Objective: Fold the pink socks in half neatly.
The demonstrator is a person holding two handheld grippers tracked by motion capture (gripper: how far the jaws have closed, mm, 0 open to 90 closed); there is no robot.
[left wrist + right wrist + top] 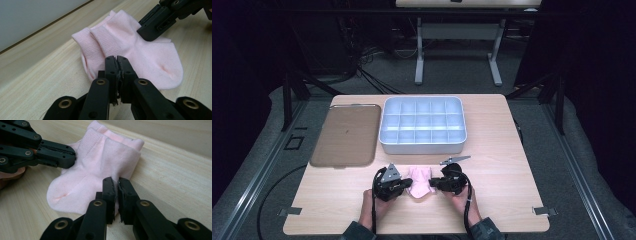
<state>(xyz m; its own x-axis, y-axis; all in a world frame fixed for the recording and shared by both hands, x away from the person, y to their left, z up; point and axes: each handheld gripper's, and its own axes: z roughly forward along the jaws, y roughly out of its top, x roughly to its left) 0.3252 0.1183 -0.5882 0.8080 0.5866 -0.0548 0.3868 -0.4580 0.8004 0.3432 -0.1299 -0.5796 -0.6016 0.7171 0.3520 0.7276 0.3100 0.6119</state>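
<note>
Black jaws pressed together pinch the pink socks [140, 57] from two sides. In the left gripper view, the left gripper [117, 60] is clamped on the near edge of the fabric at the centre of the frame, just below the ribbed cuffs. In the right gripper view, the right gripper [117, 182] has its jaws closed on the sock's edge at centre frame, a thin fold of cloth caught between the pads.

The socks are soft knit, pale pink, lying flat one on the other, with ribbed cuffs and rounded toes; a faint seam runs along the upper one. They rest on a light wood-grain table [507, 150], in the lower middle of the high view, between the two grippers.

From above, the left gripper [406, 186] sits lower centre-left and the right gripper [432, 184] lower centre-right, both held low and level over the tabletop, their tips pointing inward toward each other. The person's hands wrap the gripper bodies, forearms entering from the bottom edge, dark sleeves just visible. Black cables loop back from each tool.

Above the socks, in mid-frame, stands a pale grey plastic organiser box [422, 145] divided into square compartments. At its left lies a flat brown tray [344, 135] with rounded corners.
</note>
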